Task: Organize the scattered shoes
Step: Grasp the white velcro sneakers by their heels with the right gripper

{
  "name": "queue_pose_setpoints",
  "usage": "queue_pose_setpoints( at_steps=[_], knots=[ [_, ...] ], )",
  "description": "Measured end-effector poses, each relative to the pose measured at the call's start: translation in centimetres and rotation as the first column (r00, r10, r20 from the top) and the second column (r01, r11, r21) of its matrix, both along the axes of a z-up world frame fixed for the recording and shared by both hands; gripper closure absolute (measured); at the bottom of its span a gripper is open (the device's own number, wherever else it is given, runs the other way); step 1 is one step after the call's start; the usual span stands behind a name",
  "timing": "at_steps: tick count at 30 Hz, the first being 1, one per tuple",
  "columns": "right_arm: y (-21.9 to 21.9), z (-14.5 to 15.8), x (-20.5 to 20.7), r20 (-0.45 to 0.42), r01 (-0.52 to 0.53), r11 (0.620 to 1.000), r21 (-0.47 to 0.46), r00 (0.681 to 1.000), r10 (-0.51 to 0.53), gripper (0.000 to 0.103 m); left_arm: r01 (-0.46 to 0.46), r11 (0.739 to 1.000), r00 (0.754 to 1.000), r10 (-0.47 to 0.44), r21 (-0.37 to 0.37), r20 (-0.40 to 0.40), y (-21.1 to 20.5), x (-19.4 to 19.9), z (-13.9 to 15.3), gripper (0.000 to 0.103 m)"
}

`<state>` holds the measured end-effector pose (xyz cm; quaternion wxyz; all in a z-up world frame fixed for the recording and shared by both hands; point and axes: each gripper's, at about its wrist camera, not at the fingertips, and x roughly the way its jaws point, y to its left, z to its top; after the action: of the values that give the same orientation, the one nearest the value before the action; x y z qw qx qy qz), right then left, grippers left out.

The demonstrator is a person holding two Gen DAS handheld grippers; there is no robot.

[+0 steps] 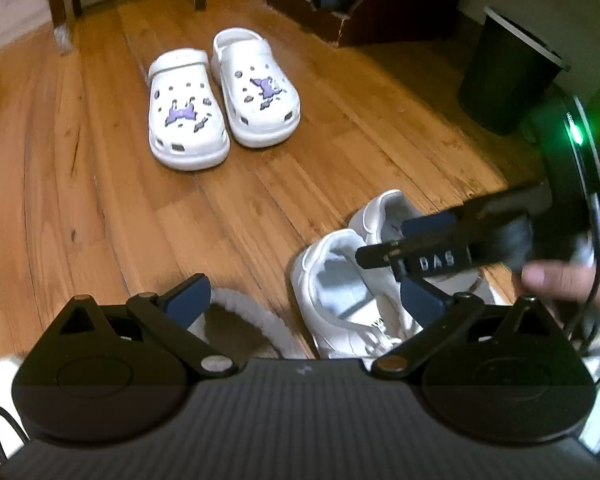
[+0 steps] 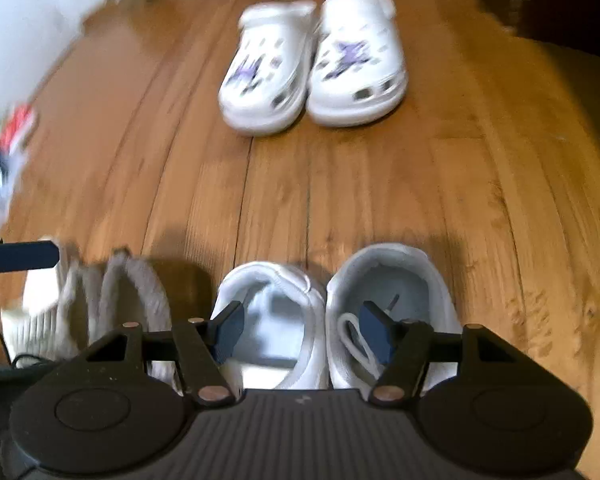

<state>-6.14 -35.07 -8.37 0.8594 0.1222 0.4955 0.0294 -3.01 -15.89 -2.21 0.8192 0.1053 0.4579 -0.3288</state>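
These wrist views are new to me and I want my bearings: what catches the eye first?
The white clogs with purple charms, paired on the wood floor farther out. Nearer, two white sneakers side by side beneath the right gripper, with a fuzzy slipper under the left gripper.

White clogs (image 1: 224, 96) showing purple bow charms; sneakers (image 2: 332, 312) white, slipper (image 2: 112, 304) grey fleece, floor (image 1: 100, 200) orange-brown wood.

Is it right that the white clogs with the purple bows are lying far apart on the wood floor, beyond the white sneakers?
Not quite. The white clogs stand side by side as a neat pair, not far apart. They are on the wood floor, beyond the white sneakers; both wrist views show it.
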Motion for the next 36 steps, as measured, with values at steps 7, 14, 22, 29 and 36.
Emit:
queue_pose_setpoints(
  at_steps=[7, 14, 22, 29, 36],
  knots=[
    [1.2, -2.5, -1.0, 0.098, -0.047, 0.993, -0.104, 0.993, 0.058, 0.038, 0.036, 0.999, 0.999, -0.036, 0.013, -0.004, -1.1, 0.5, -1.7, 0.0],
    [1.8, -3.8, 1.7, 0.106, -0.108, 0.98, -0.166, 0.986, 0.127, 0.04, 0.02, 1.0, 0.999, -0.02, 0.001, -0.051, -1.3, 1.9, -2.2, 0.0],
    [2.3, -5.0, 2.5, 0.103, -0.086, 0.969, -0.233, 0.988, 0.113, 0.065, -0.002, 1.0, 0.996, 0.003, 0.014, -0.084, -1.3, 2.7, -3.0, 0.0],
    [2.2, -3.5, -0.5, 0.233, 0.039, 0.985, -0.167, 0.972, 0.001, 0.071, -0.024, 0.999, 0.995, 0.02, -0.035, -0.103, 0.1, 2.5, -2.1, 0.0],
    [1.8, -0.3, -4.6, 0.443, 0.151, 0.985, -0.085, 0.891, -0.099, 0.071, -0.053, 0.989, 0.993, 0.037, -0.139, -0.113, 2.5, 2.0, 0.7, 0.0]
  ],
)
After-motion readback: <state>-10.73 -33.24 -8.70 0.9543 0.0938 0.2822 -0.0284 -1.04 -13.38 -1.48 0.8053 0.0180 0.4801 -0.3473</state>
